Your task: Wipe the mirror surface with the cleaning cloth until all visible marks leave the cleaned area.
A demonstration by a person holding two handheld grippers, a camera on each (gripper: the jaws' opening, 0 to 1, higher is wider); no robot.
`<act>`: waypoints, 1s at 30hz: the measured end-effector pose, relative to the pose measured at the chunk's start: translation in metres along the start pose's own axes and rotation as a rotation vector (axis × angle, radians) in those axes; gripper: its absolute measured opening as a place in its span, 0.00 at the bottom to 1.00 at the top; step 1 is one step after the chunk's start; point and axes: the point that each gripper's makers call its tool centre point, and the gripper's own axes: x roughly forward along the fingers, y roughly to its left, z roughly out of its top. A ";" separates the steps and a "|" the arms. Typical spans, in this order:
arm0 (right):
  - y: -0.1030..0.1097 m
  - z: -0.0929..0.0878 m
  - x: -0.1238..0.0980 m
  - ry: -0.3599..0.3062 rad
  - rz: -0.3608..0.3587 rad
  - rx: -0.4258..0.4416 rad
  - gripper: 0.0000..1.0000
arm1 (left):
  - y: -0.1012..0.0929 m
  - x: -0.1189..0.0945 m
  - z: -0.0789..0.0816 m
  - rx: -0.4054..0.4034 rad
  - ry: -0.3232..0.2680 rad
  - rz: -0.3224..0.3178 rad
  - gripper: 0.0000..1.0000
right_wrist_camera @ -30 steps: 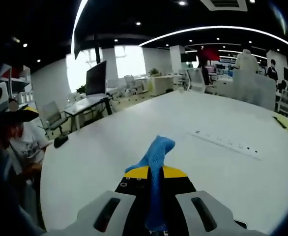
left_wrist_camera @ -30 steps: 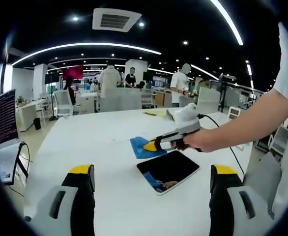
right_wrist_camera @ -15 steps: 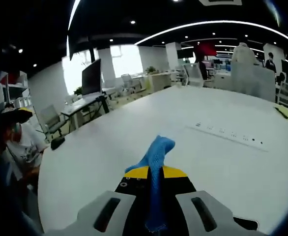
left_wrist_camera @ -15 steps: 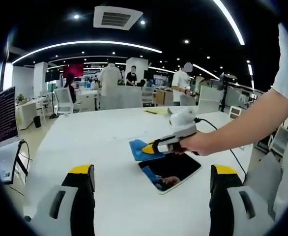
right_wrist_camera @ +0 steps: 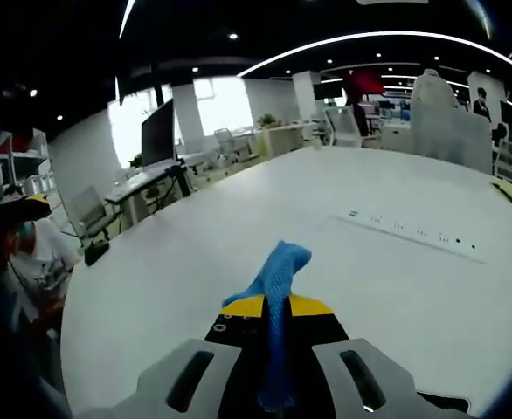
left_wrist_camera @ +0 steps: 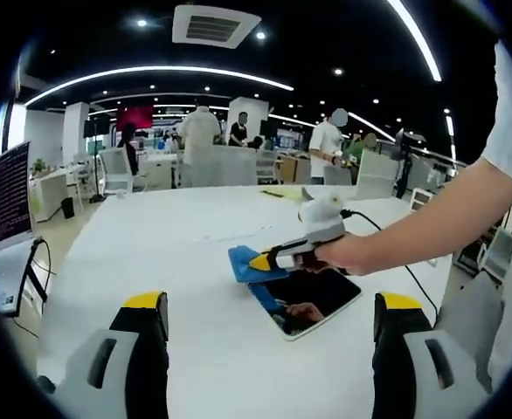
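Lying flat, dark mirror (left_wrist_camera: 313, 299); blue cloth (left_wrist_camera: 249, 264) overlapping corner.

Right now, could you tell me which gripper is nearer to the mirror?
The right gripper, shut on the blue cloth, is at the mirror's far edge. The left gripper sits open, short of it.

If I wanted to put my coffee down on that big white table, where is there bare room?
The white table is bare between the left gripper and the dark rectangular mirror, and off to that view's left. It is crowded around the mirror, where the right gripper holds the blue cleaning cloth at its far edge.
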 end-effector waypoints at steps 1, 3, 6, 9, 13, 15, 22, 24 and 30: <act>-0.001 -0.001 0.001 0.001 -0.001 -0.002 0.03 | 0.000 0.000 -0.001 0.001 0.001 -0.004 0.99; -0.005 -0.002 0.004 -0.002 -0.007 0.033 0.03 | -0.001 0.000 -0.004 -0.002 0.016 -0.010 0.99; -0.007 -0.007 0.010 0.008 -0.008 0.024 0.03 | 0.000 -0.002 -0.005 0.004 0.021 -0.007 0.99; -0.010 -0.014 0.016 0.025 -0.009 0.024 0.03 | 0.005 -0.005 -0.009 -0.001 0.031 0.005 0.99; -0.012 -0.023 0.023 0.037 -0.010 0.024 0.03 | 0.007 -0.005 -0.013 -0.007 0.038 0.013 0.99; -0.014 -0.028 0.027 0.046 -0.010 0.016 0.03 | 0.006 -0.003 -0.015 0.000 0.050 0.011 0.98; -0.013 -0.037 0.033 0.052 -0.004 0.022 0.03 | 0.008 0.000 -0.016 0.003 0.056 0.017 0.98; -0.013 -0.040 0.034 0.053 -0.002 -0.023 0.03 | 0.006 0.000 -0.016 0.009 0.055 0.014 0.98; -0.006 -0.039 0.030 0.050 -0.014 -0.046 0.03 | 0.006 0.001 -0.016 0.015 0.062 0.013 0.98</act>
